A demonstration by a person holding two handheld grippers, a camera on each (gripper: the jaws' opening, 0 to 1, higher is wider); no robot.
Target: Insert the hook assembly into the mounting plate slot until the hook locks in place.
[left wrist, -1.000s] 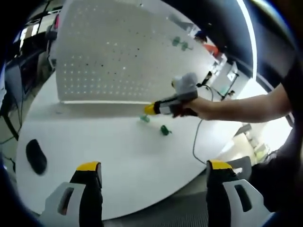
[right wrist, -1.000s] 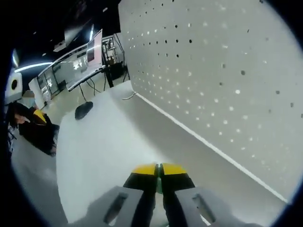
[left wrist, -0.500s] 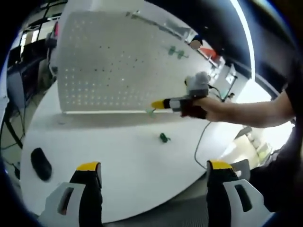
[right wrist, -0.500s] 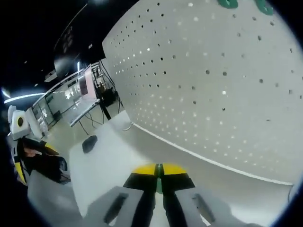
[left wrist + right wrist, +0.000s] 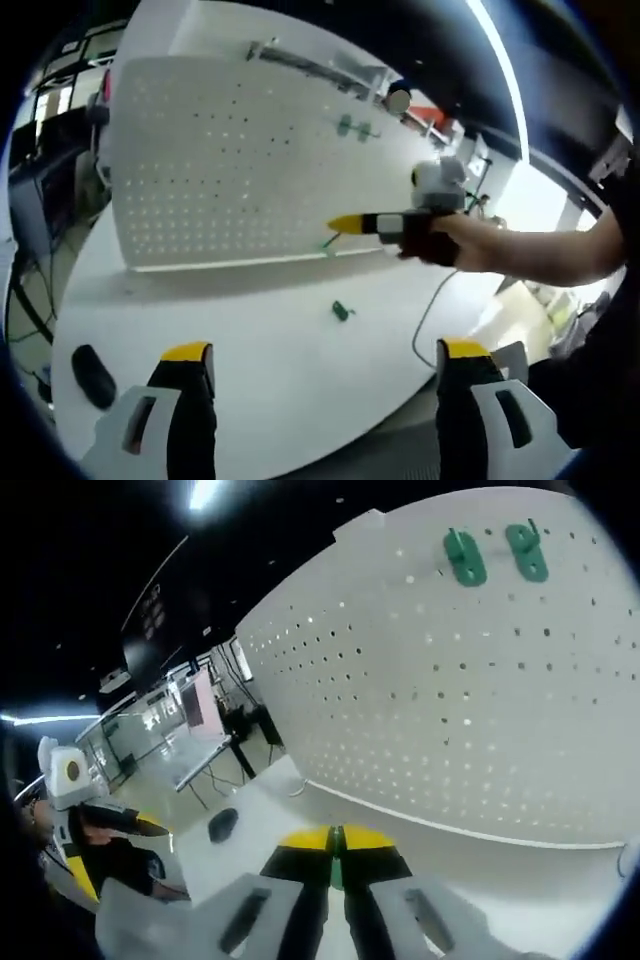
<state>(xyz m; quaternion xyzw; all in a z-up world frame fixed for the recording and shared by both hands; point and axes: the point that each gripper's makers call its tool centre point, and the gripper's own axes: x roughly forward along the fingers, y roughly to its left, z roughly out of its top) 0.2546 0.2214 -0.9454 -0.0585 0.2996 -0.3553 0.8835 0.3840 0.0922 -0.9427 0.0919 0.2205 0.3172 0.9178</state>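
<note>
**Hook carried toward the pegboard**

We see the white pegboard (image 5: 230,160) standing at the table's (image 5: 250,340) far side. Our right gripper (image 5: 335,838) is clamped on a small green hook (image 5: 330,242); it looks light, stiff plastic, best pinched by its body. Left gripper (image 5: 325,352) gapes wide, empty. A spare hook (image 5: 342,311) lies nearer.

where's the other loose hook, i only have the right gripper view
observer: The loose hook lies on the white table, in front of the pegboard and clear of its lower edge.
operator: is my hook near the two on the board
observer: No. The right gripper has the held hook low, near the pegboard's bottom edge, well below the hung hooks.
operator: left gripper free
observer: Yes, the left gripper is open with nothing between its jaws.
</note>
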